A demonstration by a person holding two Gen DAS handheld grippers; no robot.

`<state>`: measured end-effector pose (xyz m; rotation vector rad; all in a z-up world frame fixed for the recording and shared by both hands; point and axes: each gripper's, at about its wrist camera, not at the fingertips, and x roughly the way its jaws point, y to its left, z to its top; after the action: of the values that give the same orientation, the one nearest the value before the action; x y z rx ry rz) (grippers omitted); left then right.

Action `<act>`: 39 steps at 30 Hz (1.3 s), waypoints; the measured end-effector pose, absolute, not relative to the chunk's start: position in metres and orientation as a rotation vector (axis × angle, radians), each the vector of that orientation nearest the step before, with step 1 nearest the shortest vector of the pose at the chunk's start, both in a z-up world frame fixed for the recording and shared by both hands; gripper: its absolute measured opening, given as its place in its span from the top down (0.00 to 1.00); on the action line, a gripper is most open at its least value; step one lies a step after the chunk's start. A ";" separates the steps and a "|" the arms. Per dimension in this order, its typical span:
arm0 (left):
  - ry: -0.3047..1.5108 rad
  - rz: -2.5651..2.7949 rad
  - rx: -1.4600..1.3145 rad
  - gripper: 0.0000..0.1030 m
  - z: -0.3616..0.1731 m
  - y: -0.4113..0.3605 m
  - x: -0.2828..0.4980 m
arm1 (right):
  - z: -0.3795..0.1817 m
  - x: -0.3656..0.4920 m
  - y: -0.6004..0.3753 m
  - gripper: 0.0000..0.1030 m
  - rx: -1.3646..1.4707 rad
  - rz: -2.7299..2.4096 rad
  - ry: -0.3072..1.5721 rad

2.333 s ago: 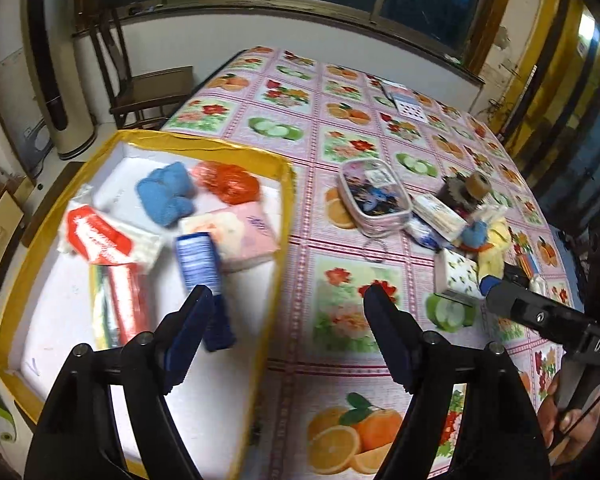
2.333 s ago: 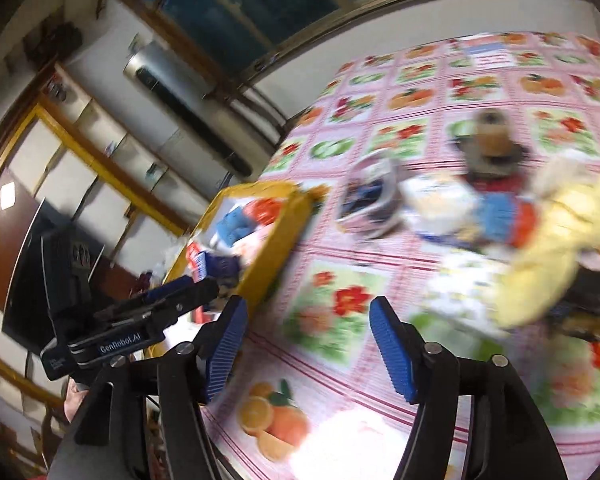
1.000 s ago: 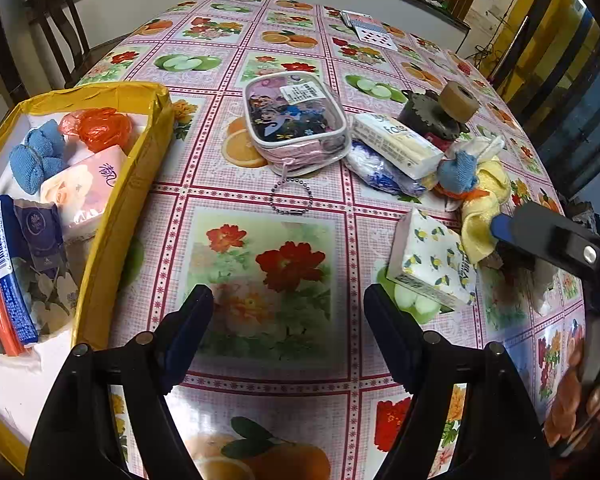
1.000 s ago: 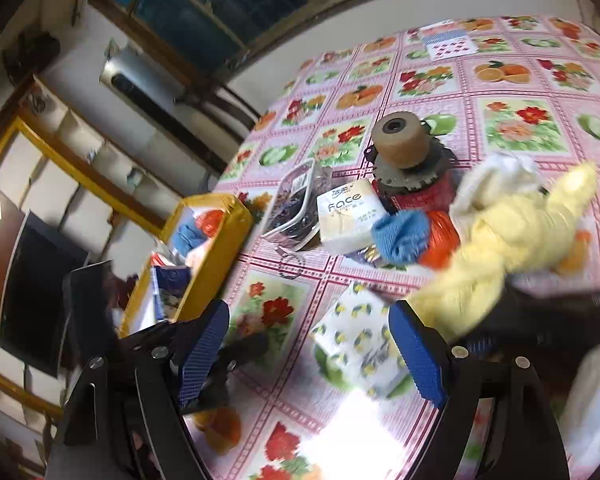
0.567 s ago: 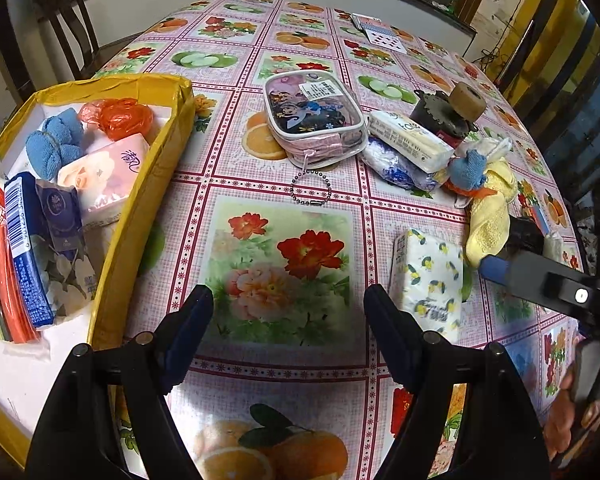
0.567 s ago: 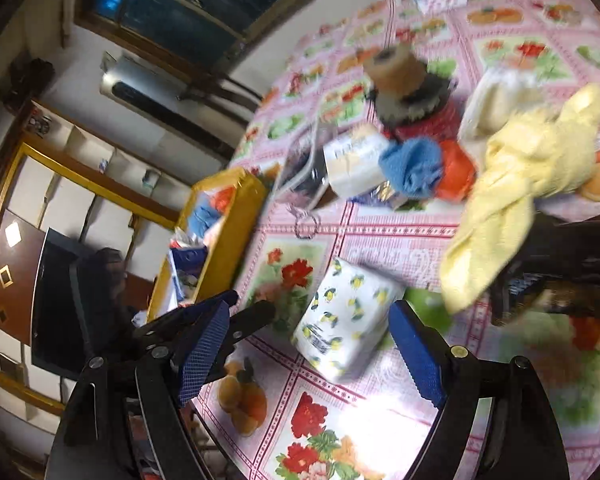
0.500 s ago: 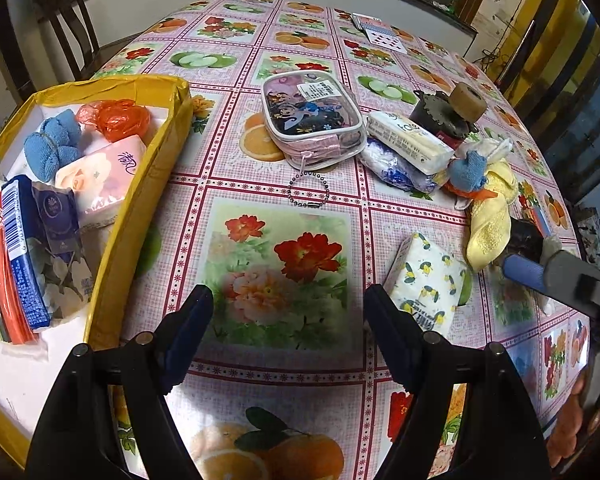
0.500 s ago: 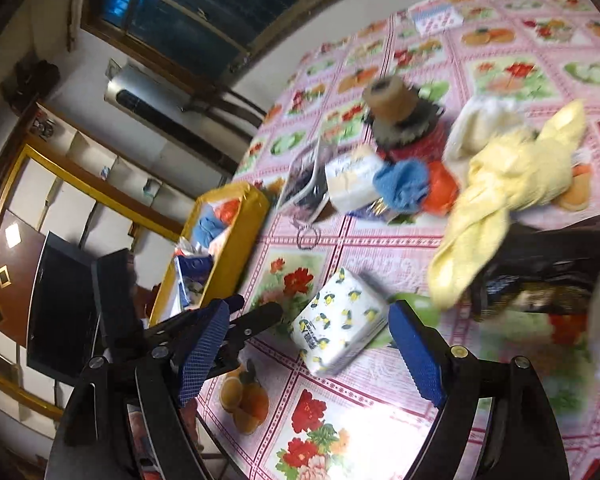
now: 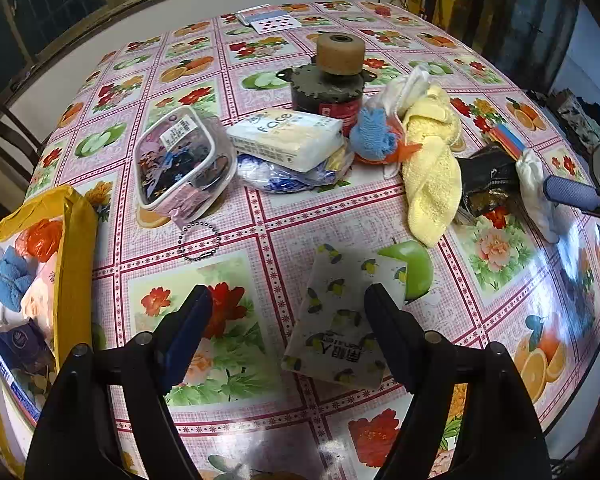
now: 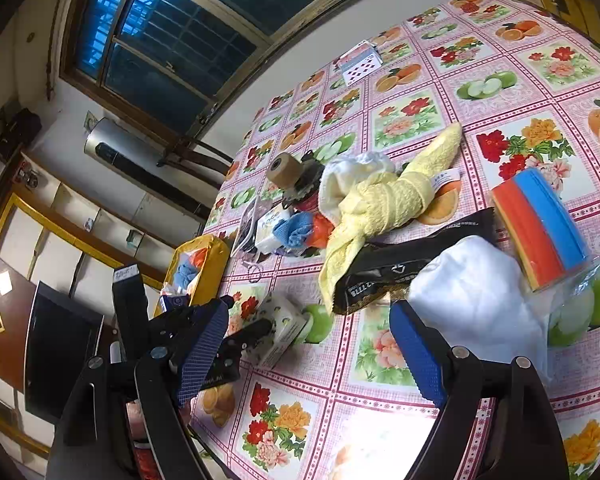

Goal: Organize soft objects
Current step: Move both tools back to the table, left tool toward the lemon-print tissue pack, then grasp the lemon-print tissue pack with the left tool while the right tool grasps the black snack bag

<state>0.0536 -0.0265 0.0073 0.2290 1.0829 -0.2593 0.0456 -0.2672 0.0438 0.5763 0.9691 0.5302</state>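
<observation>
We held the left gripper [image 9: 286, 308] wide open and empty, its right finger over the bee-print tissue pack [image 9: 342, 314] lying on the tablecloth. The right gripper [image 10: 312, 344] was equally spread, holding nothing. The yellow box [image 9: 78, 248] already contained several soft items; the yellow towel [image 9: 432, 168] and "face" tissue pack [image 9: 286, 138] remained outside.

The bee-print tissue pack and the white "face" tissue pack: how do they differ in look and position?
The bee-print tissue pack is covered with small bee figures; the "face" tissue pack is plain white with lettering. The bee-print pack lies flat on the tablecloth, apart from other things, near the open left gripper; the "face" pack rests on a blue-patterned plastic packet in the far clutter. Both are soft rectangular packs outside the yellow box.
</observation>
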 end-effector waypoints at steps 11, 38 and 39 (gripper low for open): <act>1.053 -0.300 0.337 0.17 0.012 -0.044 0.049 | 0.072 0.058 -0.214 0.16 0.149 0.548 0.956; 1.173 -0.375 0.245 0.44 -0.017 -0.035 0.068 | 0.002 0.089 -0.186 0.66 -0.509 0.551 1.137; 1.167 -0.364 0.233 0.51 -0.015 -0.033 0.068 | 0.004 0.088 -0.185 0.67 -0.491 0.553 1.136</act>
<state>0.0678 -0.0331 -0.0148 0.2335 1.1665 -0.3638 0.0880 -0.1852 0.0036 -0.4911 1.1365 0.5534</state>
